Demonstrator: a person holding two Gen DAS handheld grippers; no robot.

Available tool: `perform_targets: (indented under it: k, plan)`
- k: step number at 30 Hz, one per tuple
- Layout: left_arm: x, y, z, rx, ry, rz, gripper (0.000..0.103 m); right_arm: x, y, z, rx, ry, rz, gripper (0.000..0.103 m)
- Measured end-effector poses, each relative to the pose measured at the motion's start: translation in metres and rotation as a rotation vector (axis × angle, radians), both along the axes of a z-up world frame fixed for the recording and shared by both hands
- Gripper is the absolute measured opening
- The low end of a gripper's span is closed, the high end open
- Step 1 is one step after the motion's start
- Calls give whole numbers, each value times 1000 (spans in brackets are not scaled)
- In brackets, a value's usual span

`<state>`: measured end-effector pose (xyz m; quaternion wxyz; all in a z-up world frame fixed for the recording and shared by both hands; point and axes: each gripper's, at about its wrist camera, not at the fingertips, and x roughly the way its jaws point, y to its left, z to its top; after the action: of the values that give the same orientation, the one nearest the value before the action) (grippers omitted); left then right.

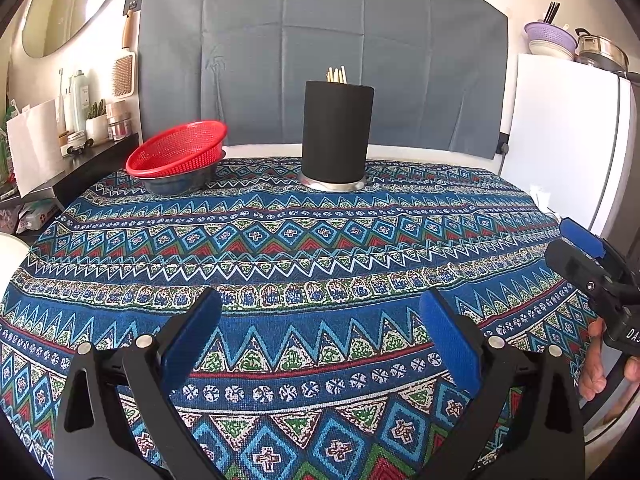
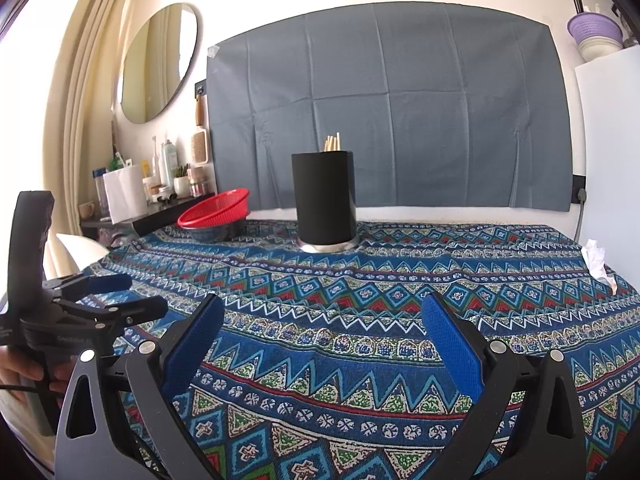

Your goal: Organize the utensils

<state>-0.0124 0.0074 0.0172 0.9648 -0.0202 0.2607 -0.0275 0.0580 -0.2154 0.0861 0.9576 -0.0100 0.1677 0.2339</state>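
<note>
Both my hand-held grippers — left (image 1: 320, 320), right (image 2: 322, 322) — gape empty over woven patterned cloth (image 1: 320, 240); bamboo chopsticks (image 1: 337, 75) fill a matte black cylindrical holder (image 1: 336, 140).

Two matte-black handheld grippers, the left gripper (image 1: 320, 312) and right gripper (image 2: 322, 316), each carry two fingers faced with textured blue pads (image 2: 450, 340) and fastened by round silver screws (image 1: 496, 341), white lettering marks one body, and bare skin shows on the person's hand (image 1: 600, 364).

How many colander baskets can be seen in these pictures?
2: a red colander sits in a dark bowl on the table's far left; a purple colander sits on the white fridge. Others may be hidden.
</note>
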Motion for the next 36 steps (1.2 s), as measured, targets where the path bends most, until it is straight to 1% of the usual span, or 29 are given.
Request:
perform_targets:
  k: [9, 14, 36]
  plan:
    - [0, -1, 0, 1, 2, -10, 97, 0, 1, 0, -1, 2, 4, 95]
    - [0, -3, 0, 11, 1, -5, 97, 0, 2, -1, -2, 8, 6, 95]
    - [0, -3, 1, 8, 2, 2, 97, -3, 2, 0, 0, 0, 0, 95]
